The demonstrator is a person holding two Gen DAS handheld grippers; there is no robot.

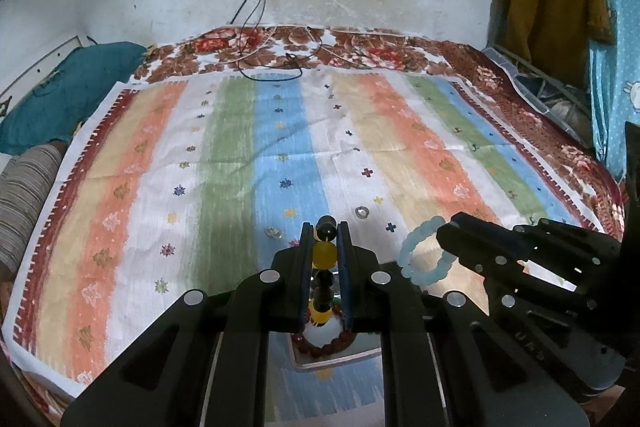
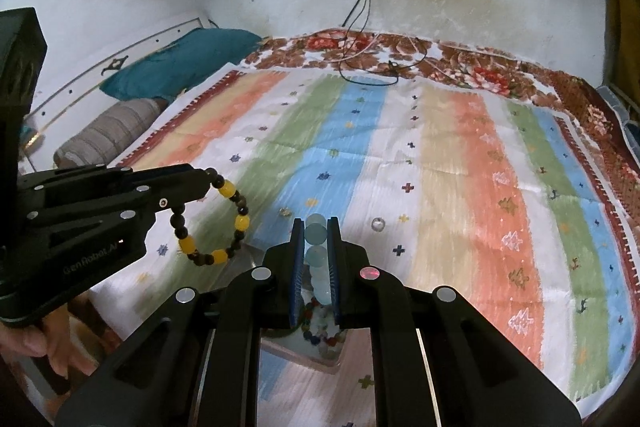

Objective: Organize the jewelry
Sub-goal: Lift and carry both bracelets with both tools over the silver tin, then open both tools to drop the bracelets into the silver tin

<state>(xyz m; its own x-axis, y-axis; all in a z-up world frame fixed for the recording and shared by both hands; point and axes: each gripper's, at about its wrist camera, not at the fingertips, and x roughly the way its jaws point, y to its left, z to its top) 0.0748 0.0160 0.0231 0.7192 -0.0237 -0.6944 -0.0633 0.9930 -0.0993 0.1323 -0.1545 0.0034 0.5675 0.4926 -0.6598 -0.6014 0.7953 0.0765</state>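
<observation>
Left gripper [image 1: 325, 239] clamped on the yellow-and-dark bead bracelet [image 2: 216, 223] - right gripper [image 2: 316, 239] pinching the pale blue bead bracelet [image 1: 424, 251], both above the striped bedspread [image 1: 240, 147].

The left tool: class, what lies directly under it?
Under the left tool, a reddish-brown bead bracelet sits in a shallow tray. The tool covers the rest of the tray.

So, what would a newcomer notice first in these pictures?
Probably the two bracelets held above the striped cloth: the left gripper is shut on a yellow and dark bead bracelet, and the right gripper is shut on a pale blue bead bracelet. Below them, a white tray holds more beads.
</observation>
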